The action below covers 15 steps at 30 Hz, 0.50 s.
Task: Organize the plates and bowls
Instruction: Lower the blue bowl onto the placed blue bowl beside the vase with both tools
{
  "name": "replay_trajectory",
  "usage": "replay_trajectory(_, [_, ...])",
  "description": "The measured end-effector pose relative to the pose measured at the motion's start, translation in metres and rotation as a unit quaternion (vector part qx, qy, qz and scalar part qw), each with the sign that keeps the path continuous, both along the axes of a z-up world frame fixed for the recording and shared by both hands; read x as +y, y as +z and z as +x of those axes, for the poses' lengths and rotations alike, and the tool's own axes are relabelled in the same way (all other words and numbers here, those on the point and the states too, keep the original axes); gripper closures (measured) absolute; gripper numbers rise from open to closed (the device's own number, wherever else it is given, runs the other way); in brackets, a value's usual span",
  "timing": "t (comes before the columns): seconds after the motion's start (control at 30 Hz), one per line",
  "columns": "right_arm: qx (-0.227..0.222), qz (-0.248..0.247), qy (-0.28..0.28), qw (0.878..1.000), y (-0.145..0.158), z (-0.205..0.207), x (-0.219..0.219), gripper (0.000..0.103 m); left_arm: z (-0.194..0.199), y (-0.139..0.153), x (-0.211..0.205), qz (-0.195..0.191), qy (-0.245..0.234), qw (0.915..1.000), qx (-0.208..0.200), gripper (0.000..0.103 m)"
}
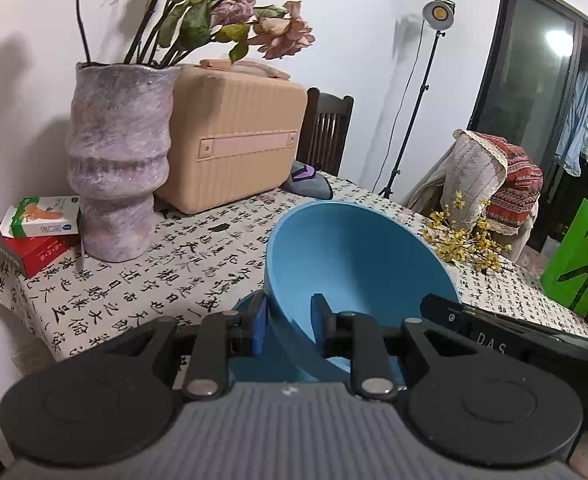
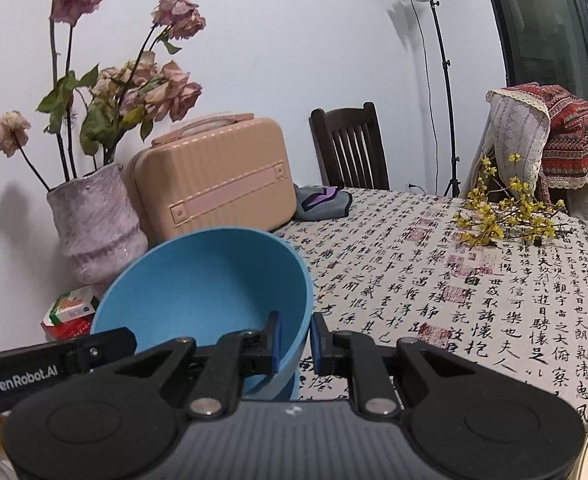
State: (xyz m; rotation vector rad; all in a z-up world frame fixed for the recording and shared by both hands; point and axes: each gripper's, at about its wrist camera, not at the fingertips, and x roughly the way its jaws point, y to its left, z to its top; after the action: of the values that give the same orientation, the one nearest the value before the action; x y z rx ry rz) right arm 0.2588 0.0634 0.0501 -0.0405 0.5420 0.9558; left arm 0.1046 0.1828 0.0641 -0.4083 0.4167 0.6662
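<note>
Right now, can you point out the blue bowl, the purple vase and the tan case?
blue bowl (image 1: 358, 256): left wrist view, inner wall.
purple vase (image 1: 119, 140): left wrist view, upper body.
tan case (image 2: 213, 176): right wrist view, ribbed front face.

The bowl (image 1: 358, 264) sits before the vase (image 1: 117, 160) and suitcase (image 1: 229, 136).

Left wrist view: sat on the left tool (image 1: 287, 320), low and close over the tabletop (image 1: 141, 280), facing the wall past the vase (image 1: 119, 160). Right wrist view: sat on the right tool (image 2: 296, 340), further right, same heading. Shared: blue bowl (image 1: 358, 264), vase, beige case (image 2: 213, 176), lamp stand (image 2: 442, 80), draped chair (image 2: 542, 140)
</note>
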Motion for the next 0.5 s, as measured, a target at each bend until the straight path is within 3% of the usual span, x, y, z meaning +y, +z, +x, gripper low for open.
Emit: replay_trajectory(0.5, [0.004, -0.025, 0.01, 1.0, -0.017, -0.007, 0.013, 0.088, -0.002, -0.02, 0.005, -0.002, 0.003, 0.9995, 0.031, 0.079])
